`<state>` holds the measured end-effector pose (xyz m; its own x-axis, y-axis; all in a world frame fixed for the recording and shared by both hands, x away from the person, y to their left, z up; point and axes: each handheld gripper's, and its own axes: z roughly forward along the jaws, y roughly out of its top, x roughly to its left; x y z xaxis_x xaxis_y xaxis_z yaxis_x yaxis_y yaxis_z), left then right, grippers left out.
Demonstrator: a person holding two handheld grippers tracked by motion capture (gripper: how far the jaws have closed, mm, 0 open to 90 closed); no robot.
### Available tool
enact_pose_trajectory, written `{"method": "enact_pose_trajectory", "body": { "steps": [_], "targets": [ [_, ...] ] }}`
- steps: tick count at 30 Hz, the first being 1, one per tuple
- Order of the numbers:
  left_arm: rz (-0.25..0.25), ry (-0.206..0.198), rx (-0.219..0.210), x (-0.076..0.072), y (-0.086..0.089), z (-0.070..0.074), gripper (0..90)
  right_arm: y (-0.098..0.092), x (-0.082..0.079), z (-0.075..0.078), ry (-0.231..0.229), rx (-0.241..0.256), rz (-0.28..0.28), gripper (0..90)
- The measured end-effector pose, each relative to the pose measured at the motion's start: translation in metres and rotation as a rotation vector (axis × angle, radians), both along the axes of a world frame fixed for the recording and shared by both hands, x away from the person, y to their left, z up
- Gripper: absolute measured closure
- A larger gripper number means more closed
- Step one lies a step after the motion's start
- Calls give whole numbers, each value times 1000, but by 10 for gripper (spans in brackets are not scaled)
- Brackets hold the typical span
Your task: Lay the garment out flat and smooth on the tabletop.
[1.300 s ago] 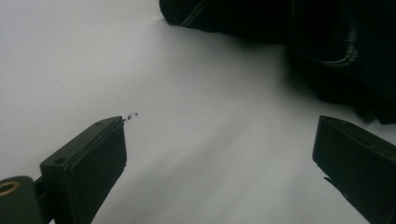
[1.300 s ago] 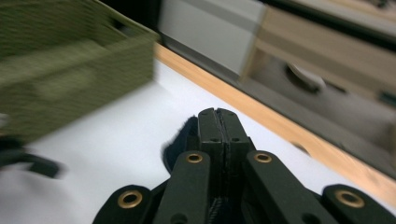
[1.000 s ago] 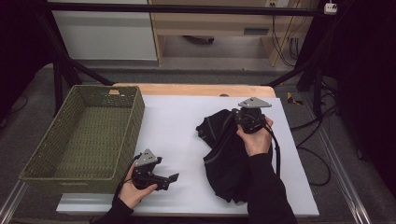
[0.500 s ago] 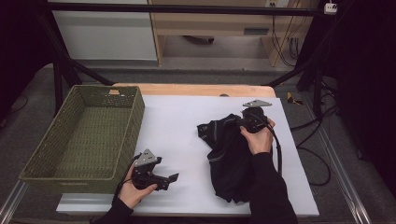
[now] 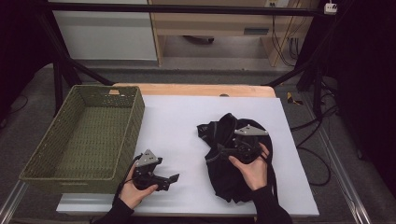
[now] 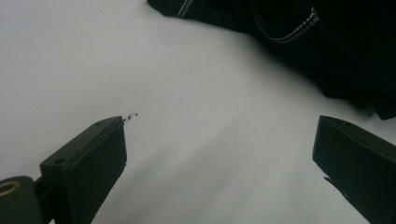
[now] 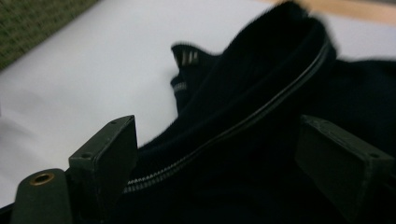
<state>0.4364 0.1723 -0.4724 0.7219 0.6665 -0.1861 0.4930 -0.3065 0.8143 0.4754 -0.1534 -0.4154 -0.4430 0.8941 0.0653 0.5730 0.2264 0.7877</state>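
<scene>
A black garment with a zip lies crumpled on the right half of the white table. My right gripper rests on top of it, jaws open and pointing left. In the right gripper view the zip edge of the garment runs between the spread jaws of that gripper. My left gripper is held low near the table's front edge, left of the garment, with its jaws open. In the left gripper view only bare table lies between the jaws of the gripper, and the garment is farther off.
A green woven basket stands at the left of the table, with nothing visible inside. A wooden strip runs along the table's far edge. Black frame bars and cables surround the table.
My right gripper has come nearer to me, from the garment's far edge onto its middle, and the cloth has bunched a little. The left gripper has hardly moved.
</scene>
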Motion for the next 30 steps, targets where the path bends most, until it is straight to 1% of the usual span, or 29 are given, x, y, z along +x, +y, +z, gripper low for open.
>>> {"method": "enact_pose_trajectory", "body": {
  "steps": [1, 3, 4, 5, 6, 7, 8, 9, 10, 11, 13, 14, 16, 17, 18, 19, 20, 22, 23, 25, 26, 27, 28, 29, 30],
  "targets": [
    [0, 0, 0, 0, 0, 0, 22, 4, 3, -6, 16, -7, -3, 115],
    [1, -1, -1, 0, 0, 0, 22, 12, 9, -16, 38, -18, -11, 131],
    [2, -1, -2, 0, 1, 0, 23, 16, 13, -21, 41, -27, -9, 153],
    [3, -2, -3, 0, 1, 1, 23, 19, 15, -24, 45, -47, -18, 209],
    [2, -2, -4, 0, 2, 1, 23, 22, 16, -25, 30, -86, -36, 337],
    [3, -2, -6, 0, 2, 1, 23, 23, 16, -26, 5, -133, -48, 482],
    [4, -3, -8, 0, 2, 1, 23, 24, 16, -26, -2, -157, -57, 633],
    [6, -3, -8, 0, 2, 1, 22, 22, 16, -25, 6, -158, -50, 754],
    [5, -3, -8, 0, 2, 1, 23, 18, 16, -23, 16, -142, -44, 819],
    [4, -3, -8, 0, 2, 1, 23, 16, 16, -21, 24, -140, -42, 866],
    [3, -2, -5, 0, 2, 1, 23, 10, 15, -17, 35, -122, -42, 872],
    [3, -2, -5, 0, 1, 1, 23, 7, 14, -15, 30, -114, -44, 850],
    [2, -1, -3, 0, 1, 0, 23, 7, 13, -13, -3, -93, -42, 703],
    [2, -1, -2, 0, 0, 0, 22, 9, 12, -13, -21, -89, -31, 627],
    [1, -1, -1, 0, 0, 0, 22, 12, 12, -14, -32, -82, -19, 524],
    [1, -1, -1, 0, 0, 0, 23, 16, 13, -16, -38, -86, -13, 415],
    [1, -1, -2, 0, 1, 0, 23, 20, 14, -19, -41, -102, -14, 350],
    [1, -2, -3, 0, 1, 1, 23, 28, 19, -27, -32, -124, -1, 301],
    [1, -1, -4, 0, 2, 1, 23, 31, 22, -30, -23, -139, 1, 291],
    [3, 0, -6, 1, 2, 1, 23, 36, 27, -37, -10, -180, -3, 325],
    [4, 0, -6, 1, 2, 1, 23, 37, 29, -39, -8, -206, -14, 385],
    [5, 1, -5, 1, 2, 1, 23, 38, 31, -41, -10, -232, -20, 465],
    [5, 1, -6, 1, 2, 1, 23, 38, 32, -42, -13, -245, -27, 599],
    [5, 0, -6, 1, 2, 1, 23, 37, 32, -42, -9, -236, -25, 717],
    [6, -2, -8, 1, 2, 1, 23, 36, 31, -40, -7, -218, -24, 767]
  ]
}}
